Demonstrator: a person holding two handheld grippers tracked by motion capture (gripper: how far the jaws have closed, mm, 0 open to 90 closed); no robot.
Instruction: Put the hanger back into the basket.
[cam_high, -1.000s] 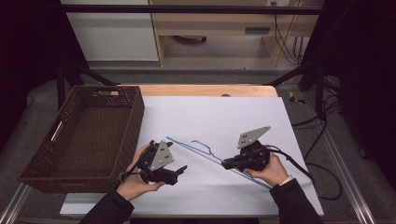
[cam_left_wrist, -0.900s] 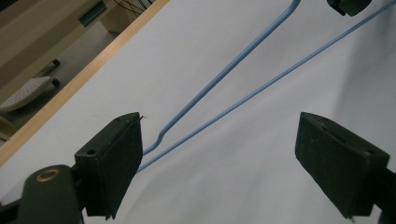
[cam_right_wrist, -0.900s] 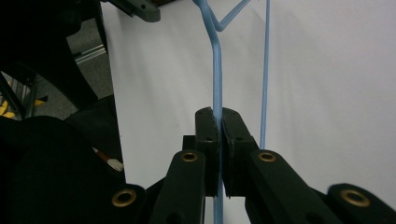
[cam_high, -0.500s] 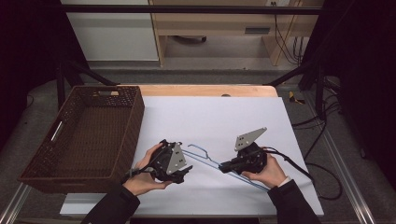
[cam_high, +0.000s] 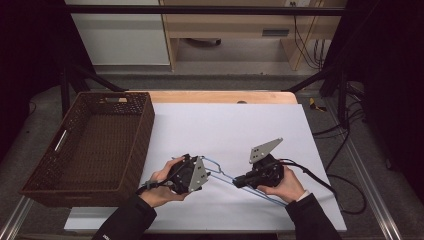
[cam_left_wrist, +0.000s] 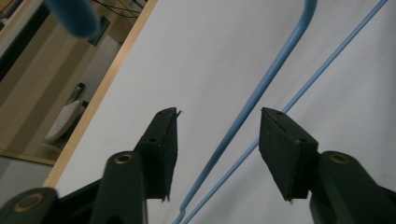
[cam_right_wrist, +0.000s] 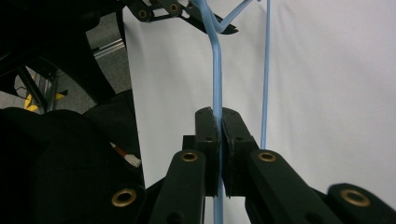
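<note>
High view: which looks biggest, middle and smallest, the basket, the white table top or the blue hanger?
1. White table top, the largest.
2. Basket, next.
3. Blue hanger, the smallest, a thin wire frame between the two grippers.

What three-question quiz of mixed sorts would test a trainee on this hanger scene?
1. True or false: the right gripper is clamped on the blue wire hanger.
2. The left gripper's pads: A pressing the hanger, B apart with its wires between them.
3. What stands at the table's left side?

Key: 1 true. 2 B; those jaws have just been closing. 3 a brown wicker basket.
</note>
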